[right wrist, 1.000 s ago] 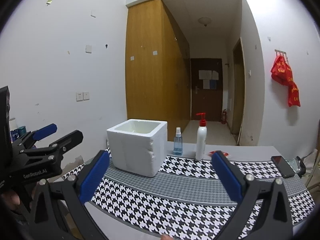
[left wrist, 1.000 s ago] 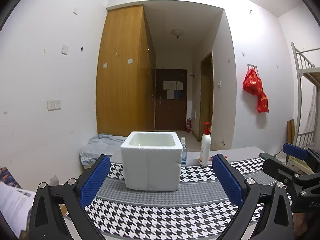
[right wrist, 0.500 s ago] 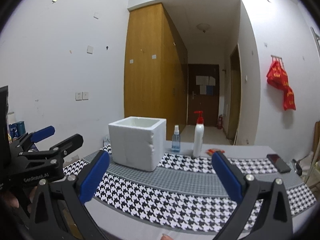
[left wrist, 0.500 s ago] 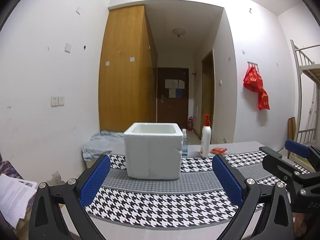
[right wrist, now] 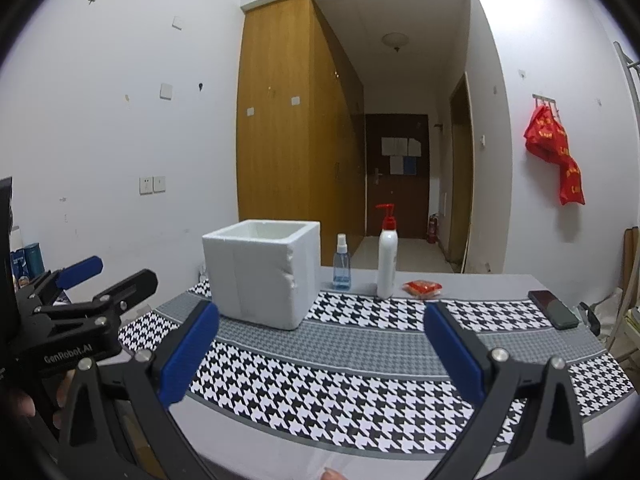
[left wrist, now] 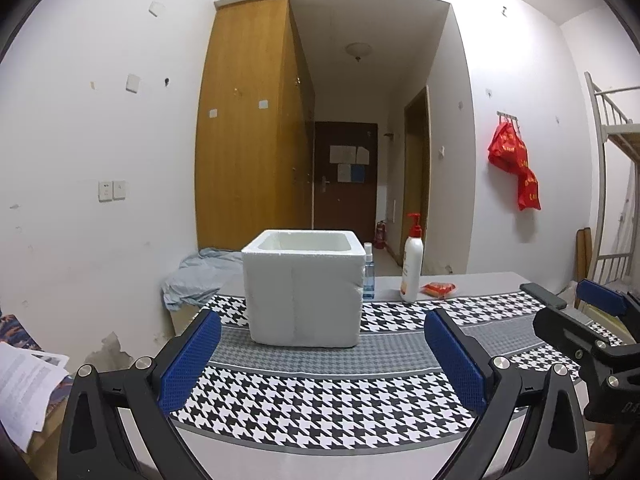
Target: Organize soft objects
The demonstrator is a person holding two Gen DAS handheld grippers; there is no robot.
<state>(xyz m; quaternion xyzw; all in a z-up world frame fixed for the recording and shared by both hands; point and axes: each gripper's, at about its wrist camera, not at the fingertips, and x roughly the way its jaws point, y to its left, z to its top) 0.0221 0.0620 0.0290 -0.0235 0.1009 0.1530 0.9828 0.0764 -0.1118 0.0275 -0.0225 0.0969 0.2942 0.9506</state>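
A white foam box (left wrist: 302, 292) stands open-topped on the houndstooth cloth (left wrist: 320, 392); it also shows in the right wrist view (right wrist: 260, 272). A small red soft packet (left wrist: 439, 289) lies behind it to the right, also in the right wrist view (right wrist: 422, 287). My left gripper (left wrist: 320, 356) is open and empty, in front of the box above the cloth. My right gripper (right wrist: 320, 352) is open and empty, to the right of the left one. Each gripper shows at the edge of the other's view.
A blue spray bottle (right wrist: 341, 264) and a white pump bottle (right wrist: 387, 258) stand behind the box. A dark phone (right wrist: 553, 309) lies at the cloth's right end. A bunk bed frame (left wrist: 612, 184) is at the right. Papers (left wrist: 24, 384) lie low left.
Both grippers have dropped lower and tilted up slightly, so the table sits lower in both views. Nothing on the table has moved.
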